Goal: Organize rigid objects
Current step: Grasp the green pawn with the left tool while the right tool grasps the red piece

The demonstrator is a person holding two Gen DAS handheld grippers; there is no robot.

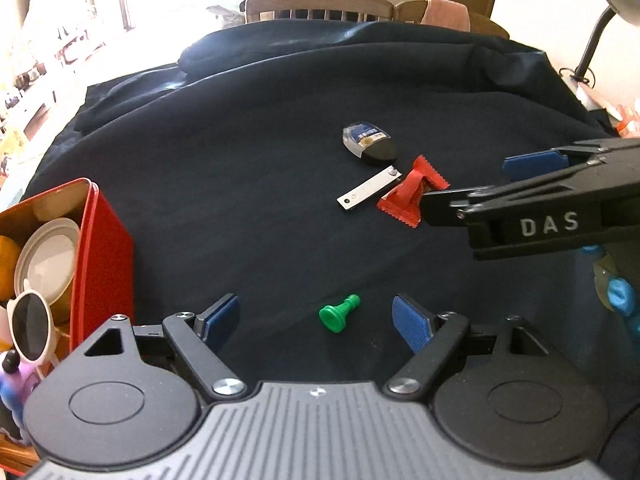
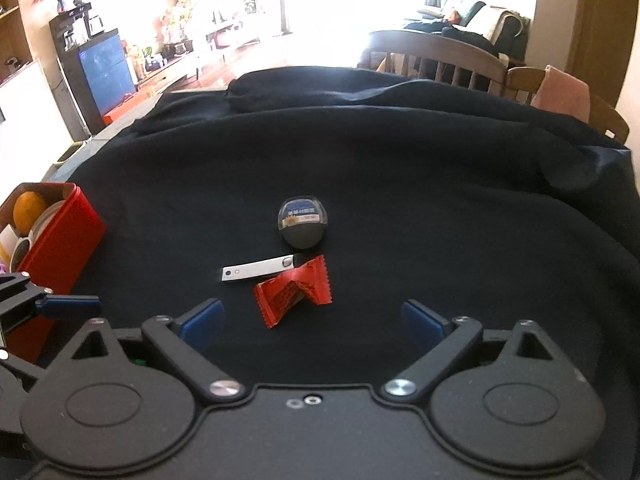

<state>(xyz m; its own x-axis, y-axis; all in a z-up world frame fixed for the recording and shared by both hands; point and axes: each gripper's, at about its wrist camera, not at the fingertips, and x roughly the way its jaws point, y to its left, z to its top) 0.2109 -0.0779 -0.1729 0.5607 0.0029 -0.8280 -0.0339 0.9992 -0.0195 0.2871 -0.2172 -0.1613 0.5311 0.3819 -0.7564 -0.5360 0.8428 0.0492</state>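
Note:
A green chess pawn (image 1: 339, 313) lies on its side on the dark cloth, between the open fingers of my left gripper (image 1: 316, 322). A red zigzag-edged piece (image 1: 412, 192) (image 2: 295, 292), a flat silver metal bar (image 1: 369, 193) (image 2: 258, 270) and a black oval case with a clear lid (image 1: 370, 143) (image 2: 303, 222) lie together mid-table. My right gripper (image 2: 312, 322) is open just short of the red piece; it also shows in the left wrist view (image 1: 472, 184), coming in from the right.
A red box (image 1: 102, 252) (image 2: 52, 248) at the left edge holds a white lid, an orange ball and white-framed sunglasses (image 1: 30, 322). Wooden chairs (image 1: 318, 6) stand behind the far table edge. A lamp arm (image 1: 596, 36) rises at the right.

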